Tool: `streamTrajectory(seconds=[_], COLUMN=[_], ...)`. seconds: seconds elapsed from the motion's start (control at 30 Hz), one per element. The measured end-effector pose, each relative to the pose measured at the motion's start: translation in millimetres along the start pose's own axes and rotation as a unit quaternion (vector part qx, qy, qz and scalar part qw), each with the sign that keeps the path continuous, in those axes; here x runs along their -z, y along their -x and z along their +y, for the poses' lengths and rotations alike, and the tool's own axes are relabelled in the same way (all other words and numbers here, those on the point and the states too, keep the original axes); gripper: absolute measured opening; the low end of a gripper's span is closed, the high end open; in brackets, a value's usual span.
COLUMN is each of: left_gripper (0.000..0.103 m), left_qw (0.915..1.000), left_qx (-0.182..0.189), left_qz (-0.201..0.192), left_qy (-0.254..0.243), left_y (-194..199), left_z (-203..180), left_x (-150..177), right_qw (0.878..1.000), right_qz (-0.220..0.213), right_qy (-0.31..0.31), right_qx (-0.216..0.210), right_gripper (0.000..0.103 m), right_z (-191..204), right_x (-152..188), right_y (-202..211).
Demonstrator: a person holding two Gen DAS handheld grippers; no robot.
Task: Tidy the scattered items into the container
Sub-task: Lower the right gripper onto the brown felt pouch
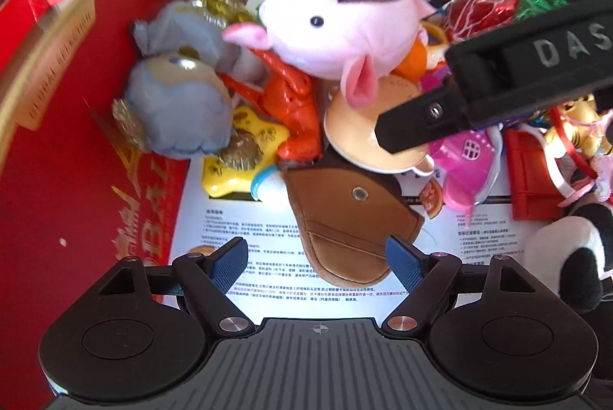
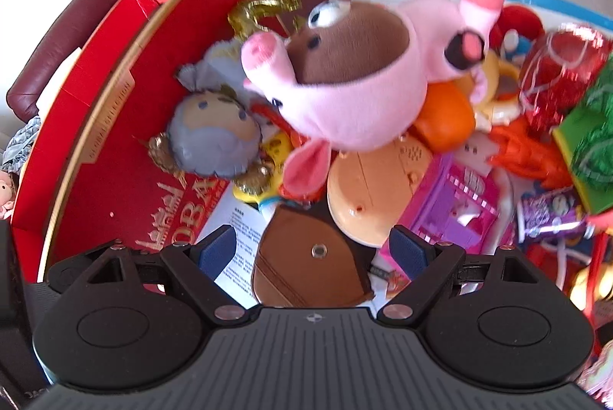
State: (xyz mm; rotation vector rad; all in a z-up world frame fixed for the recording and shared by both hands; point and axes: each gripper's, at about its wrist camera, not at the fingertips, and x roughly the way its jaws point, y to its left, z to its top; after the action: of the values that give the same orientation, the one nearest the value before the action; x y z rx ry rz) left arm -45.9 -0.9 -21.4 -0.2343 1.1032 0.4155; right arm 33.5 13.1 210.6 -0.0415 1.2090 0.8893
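In the left wrist view, the left gripper (image 1: 316, 266) gapes empty over a brown pouch (image 1: 345, 218); one pink pig (image 1: 337, 23) at twelve o'clock tops the heap, one grey doll (image 1: 178, 103) at ten, against the red box (image 1: 76, 126). In the right wrist view, the right gripper (image 2: 312, 253) also stands wide, empty. Many toys already sit in the box; those at three o'clock probably remain.

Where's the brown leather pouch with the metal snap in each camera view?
Left wrist view: the brown pouch lies low in the middle, on the printed sheet, reaching between the left tool's open fingers.
Right wrist view: the pouch sits at bottom centre, between the right tool's open fingers.
Shared landmark: the pink pig plush lies above it in both.
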Motion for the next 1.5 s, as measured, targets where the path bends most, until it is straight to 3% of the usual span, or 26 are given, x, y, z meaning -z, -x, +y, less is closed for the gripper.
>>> streamTrajectory(seconds=[0.3, 1.03, 1.07, 1.1, 1.5], left_gripper=[0.088, 0.090, 0.084, 0.070, 0.051], left_qw=[0.9991, 0.9895, 0.9902, 0.9908, 0.9940], left_qx=[0.009, 0.099, 0.099, 0.101, 0.097], left_qz=[0.018, 0.025, 0.021, 0.018, -0.018], left_qy=[0.037, 0.103, 0.096, 0.088, 0.047], left_y=[-31, -71, -71, -70, -49], left_z=[15, 21, 19, 16, 3], left_x=[7, 6, 6, 5, 9], right_qw=[0.999, 0.994, 0.994, 0.994, 0.994], right_qz=[0.038, 0.084, 0.085, 0.085, 0.072], right_qy=[-0.030, -0.074, -0.074, -0.074, -0.076], right_qx=[-0.015, 0.001, 0.002, 0.004, 0.015], right_gripper=[0.089, 0.090, 0.090, 0.090, 0.090], right_z=[-4, -16, -16, -16, -22], right_x=[9, 12, 13, 13, 14], right_y=[-40, -89, -89, -90, -73])
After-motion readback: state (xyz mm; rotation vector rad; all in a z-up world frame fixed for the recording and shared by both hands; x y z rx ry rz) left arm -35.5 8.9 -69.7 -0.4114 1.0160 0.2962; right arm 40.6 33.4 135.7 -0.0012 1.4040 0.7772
